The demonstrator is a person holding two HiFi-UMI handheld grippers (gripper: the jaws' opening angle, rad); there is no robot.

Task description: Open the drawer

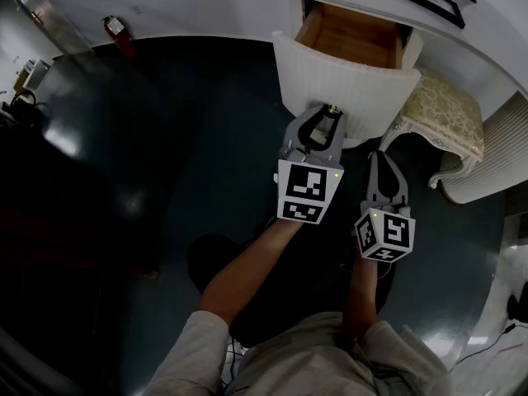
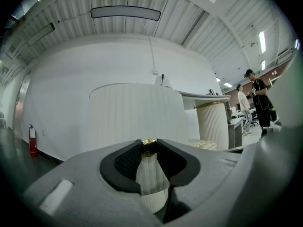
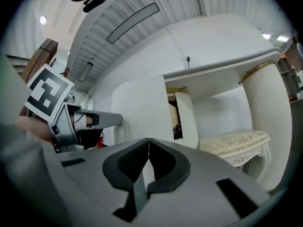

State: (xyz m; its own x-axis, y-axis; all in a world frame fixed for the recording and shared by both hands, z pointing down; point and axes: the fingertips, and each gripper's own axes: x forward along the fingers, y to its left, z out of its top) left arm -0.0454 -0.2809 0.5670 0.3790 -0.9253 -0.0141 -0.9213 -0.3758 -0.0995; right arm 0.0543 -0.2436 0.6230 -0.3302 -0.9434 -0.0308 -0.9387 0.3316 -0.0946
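The white ribbed drawer [image 1: 346,77] stands pulled out from under the white desk [image 1: 363,7], its wooden inside [image 1: 351,40] showing. My left gripper [image 1: 330,115] is shut on the drawer's small brass knob [image 2: 149,147], which sits pinched between the black fingertips [image 2: 130,157] against the curved drawer front [image 2: 135,115]. My right gripper [image 1: 386,165] hangs shut and empty a little to the right of and nearer than the drawer; in the right gripper view its tips [image 3: 148,143] meet, with the drawer front [image 3: 142,110] beyond.
A cream upholstered stool [image 1: 441,122] stands right of the drawer, under the desk edge. A ribbed white column [image 1: 503,159] is at the far right. A red fire extinguisher [image 1: 117,31] leans by the back wall. Two people [image 2: 253,98] stand far off. Dark glossy floor [image 1: 165,139] spreads to the left.
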